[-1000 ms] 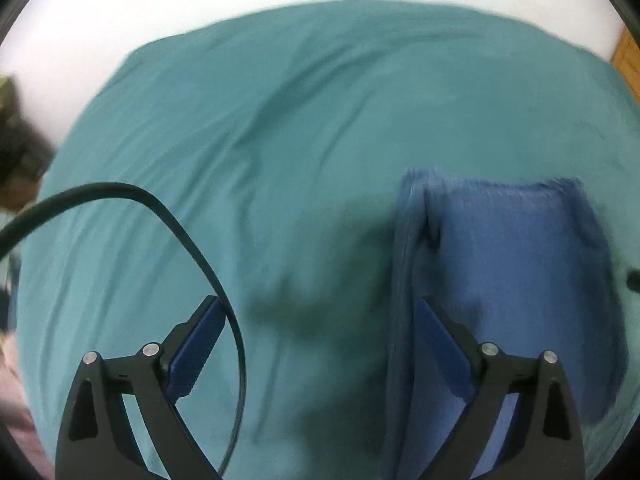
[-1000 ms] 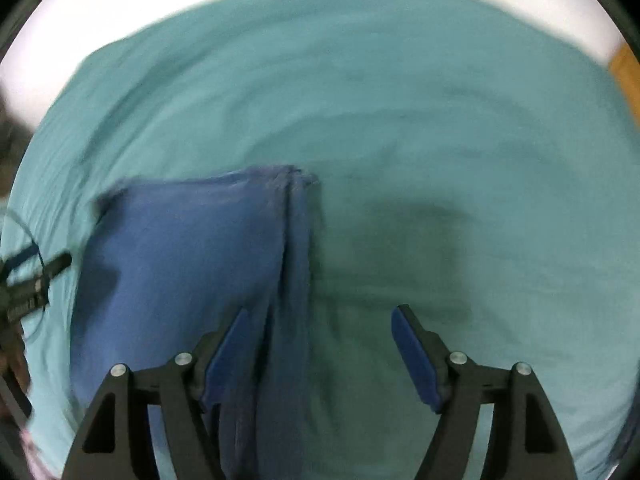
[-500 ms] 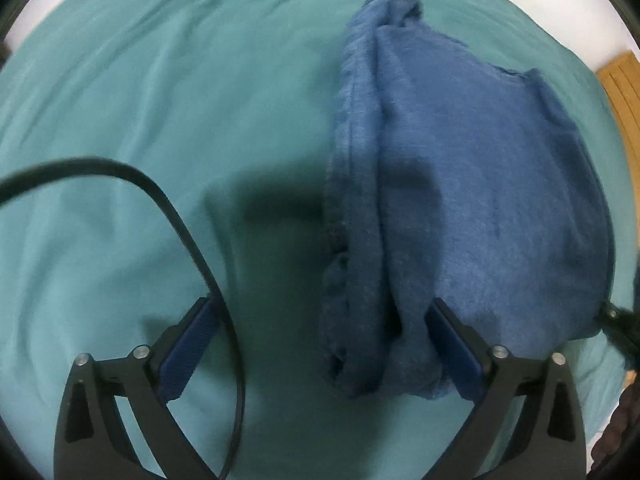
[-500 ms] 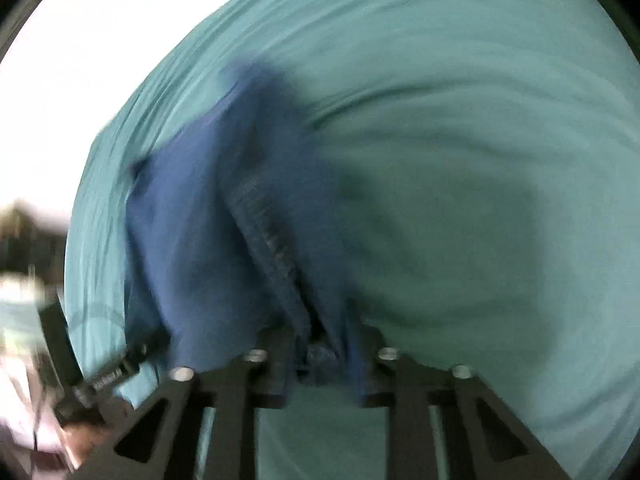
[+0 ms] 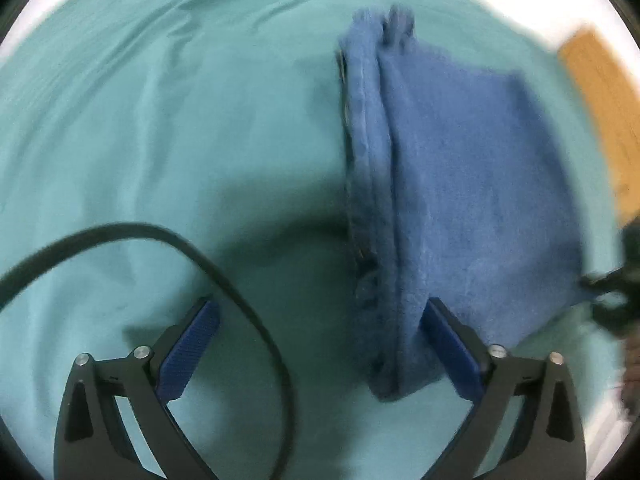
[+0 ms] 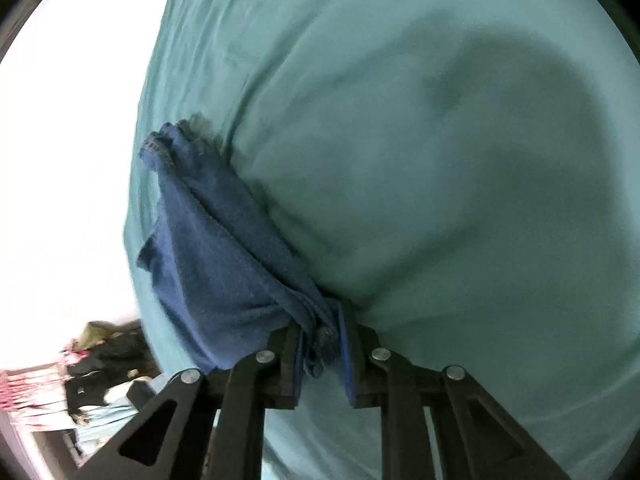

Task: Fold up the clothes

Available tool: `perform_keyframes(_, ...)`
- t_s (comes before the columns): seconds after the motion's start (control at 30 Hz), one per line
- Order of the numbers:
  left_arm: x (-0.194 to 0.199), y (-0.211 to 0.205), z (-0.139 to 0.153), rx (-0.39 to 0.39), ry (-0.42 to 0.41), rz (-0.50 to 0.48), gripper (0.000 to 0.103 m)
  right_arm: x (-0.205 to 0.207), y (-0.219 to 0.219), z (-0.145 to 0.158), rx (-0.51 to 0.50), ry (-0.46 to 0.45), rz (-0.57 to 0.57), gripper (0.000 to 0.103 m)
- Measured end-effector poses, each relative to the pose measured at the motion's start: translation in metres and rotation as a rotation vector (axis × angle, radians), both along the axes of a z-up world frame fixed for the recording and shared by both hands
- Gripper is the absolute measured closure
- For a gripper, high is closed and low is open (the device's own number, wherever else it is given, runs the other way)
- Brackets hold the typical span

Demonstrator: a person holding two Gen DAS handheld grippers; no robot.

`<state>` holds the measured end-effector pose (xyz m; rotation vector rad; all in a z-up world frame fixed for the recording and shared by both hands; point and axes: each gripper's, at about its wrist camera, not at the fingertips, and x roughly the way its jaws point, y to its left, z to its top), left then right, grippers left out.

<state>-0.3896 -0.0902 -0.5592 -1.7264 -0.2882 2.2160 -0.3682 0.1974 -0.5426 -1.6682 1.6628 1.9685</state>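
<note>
A folded blue garment (image 5: pixel 460 184) lies on a teal sheet (image 5: pixel 160 128). My left gripper (image 5: pixel 320 340) is open, just above the sheet; its right finger (image 5: pixel 448 340) touches the garment's near left edge. In the right wrist view my right gripper (image 6: pixel 322 354) is shut on a bunched edge of the blue garment (image 6: pixel 216 248), which hangs up and to the left from the jaws over the teal sheet (image 6: pixel 440 160).
A black cable (image 5: pixel 224 280) loops across my left gripper. A wooden panel (image 5: pixel 600 92) shows at the far right. Dark and pink clutter (image 6: pixel 92 364) sits beyond the sheet's edge at lower left in the right wrist view.
My right gripper closed on the garment's edge and has tilted and lifted it. My left gripper moved forward alongside the garment and stays open.
</note>
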Motion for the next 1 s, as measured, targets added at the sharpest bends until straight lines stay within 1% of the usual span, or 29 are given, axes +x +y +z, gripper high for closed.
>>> perform_keyframes(0.03, -0.004, -0.014, 0.0, 0.06, -0.008, 0.044, 0.004, 0.002, -0.001, 0.002, -0.004, 0.021, 0.012, 0.089)
perform_keyframes(0.07, -0.006, -0.022, 0.001, 0.118, -0.015, 0.067, 0.004, 0.001, -0.004, 0.01, 0.018, 0.05, 0.059, 0.089)
perform_keyframes(0.1, -0.006, -0.028, 0.003, 0.174, -0.02, 0.082, 0.004, 0.002, -0.007, 0.019, 0.068, 0.066, 0.11, 0.081)
perform_keyframes(0.13, -0.007, -0.034, 0.004, 0.231, -0.025, 0.097, 0.004, 0.004, -0.01, 0.028, 0.128, 0.079, 0.144, 0.07)
perform_keyframes(0.17, -0.007, -0.032, 0.005, 0.264, -0.007, 0.088, 0.004, 0.005, -0.013, 0.038, 0.187, 0.097, 0.17, 0.063)
perform_keyframes(0.2, -0.007, -0.028, 0.005, 0.289, 0.021, 0.07, 0.004, 0.008, -0.017, 0.045, 0.225, 0.115, 0.186, 0.045)
perform_keyframes(0.23, -0.007, -0.021, 0.004, 0.29, 0.052, 0.071, 0.004, 0.006, -0.02, 0.048, 0.235, 0.138, 0.186, 0.038)
perform_keyframes(0.27, 0.007, -0.019, -0.009, 0.298, 0.053, 0.096, 0.003, 0.003, -0.02, 0.048, 0.227, 0.162, 0.174, 0.037)
perform_keyframes(0.3, 0.027, -0.02, -0.027, 0.313, 0.042, 0.127, 0.003, 0.003, -0.017, 0.044, 0.184, 0.189, 0.154, 0.035)
perform_keyframes(0.37, 0.068, -0.022, -0.062, 0.343, 0.019, 0.189, 0.003, 0.002, -0.011, 0.027, 0.08, 0.221, 0.079, 0.037)
perform_keyframes(0.4, 0.077, -0.02, -0.071, 0.359, 0.025, 0.247, 0.003, 0.003, -0.009, 0.017, 0.02, 0.233, 0.016, 0.046)
perform_keyframes(0.43, 0.081, -0.018, -0.075, 0.375, 0.038, 0.316, 0.003, 0.007, -0.01, 0.005, -0.054, 0.247, -0.068, 0.08)
perform_keyframes(0.47, 0.081, -0.016, -0.076, 0.393, 0.064, 0.375, 0.003, 0.01, -0.01, -0.006, -0.127, 0.26, -0.151, 0.089)
perform_keyframes(0.5, 0.08, -0.014, -0.073, 0.415, 0.079, 0.431, 0.007, 0.014, -0.011, -0.018, -0.2, 0.273, -0.234, 0.09)
perform_keyframes(0.53, 0.075, -0.017, -0.074, 0.45, 0.071, 0.483, 0.04, 0.018, -0.011, -0.029, -0.273, 0.285, -0.317, 0.091)
perform_keyframes(0.57, 0.068, -0.021, -0.079, 0.508, 0.037, 0.524, 0.076, 0.024, -0.013, -0.041, -0.39, 0.319, -0.41, 0.092)
perform_keyframes(0.6, 0.057, -0.023, -0.085, 0.567, -0.005, 0.543, 0.077, 0.031, -0.013, -0.048, -0.488, 0.341, -0.471, 0.092)
perform_keyframes(0.63, 0.047, -0.027, -0.08, 0.585, 0.004, 0.527, 0.083, 0.034, -0.011, -0.048, -0.529, 0.354, -0.489, 0.092)
perform_keyframes(0.67, 0.038, -0.033, -0.07, 0.587, 0.033, 0.501, 0.086, 0.035, -0.009, -0.046, -0.569, 0.386, -0.498, 0.092)
perform_keyframes(0.7, 0.029, -0.039, -0.061, 0.59, 0.061, 0.475, 0.087, 0.035, -0.003, -0.041, -0.556, 0.396, -0.474, 0.092)
perform_keyframes(0.73, 0.021, -0.044, -0.054, 0.566, 0.073, 0.455, 0.087, 0.031, 0.006, -0.033, -0.494, 0.385, -0.42, 0.092)
perform_keyframes(0.77, 0.015, -0.05, -0.052, 0.553, 0.066, 0.439, 0.09, 0.028, 0.014, -0.025, -0.431, 0.374, -0.365, 0.092)
perform_keyframes(0.8, 0.016, -0.054, -0.052, 0.536, 0.042, 0.432, 0.09, 0.027, 0.021, -0.018, -0.353, 0.339, -0.316, 0.091)
perform_keyframes(0.83, 0.019, -0.057, -0.052, 0.515, 0.014, 0.427, 0.088, 0.028, 0.027, -0.011, -0.26, 0.282, -0.27, 0.085)
perform_keyframes(0.87, 0.027, -0.058, -0.054, 0.501, -0.008, 0.421, 0.083, 0.029, 0.032, -0.003, -0.168, 0.225, -0.224, 0.085)
perform_keyframes(0.9, 0.035, -0.06, -0.054, 0.479, -0.036, 0.422, 0.078, 0.034, 0.036, 0.004, -0.109, 0.195, -0.214, 0.085)
perform_keyframes(0.93, 0.046, -0.057, -0.055, 0.48, -0.06, 0.441, 0.063, 0.041, 0.039, 0.01, -0.098, 0.201, -0.241, 0.081)
perform_keyframes(0.97, 0.059, -0.052, -0.056, 0.492, -0.08, 0.466, 0.036, 0.048, 0.041, 0.015, -0.101, 0.215, -0.272, 0.075)
perform_keyframes(1.0, 0.068, -0.044, -0.058, 0.507, -0.084, 0.495, 0.022, 0.055, 0.043, 0.021, -0.104, 0.229, -0.302, 0.049)
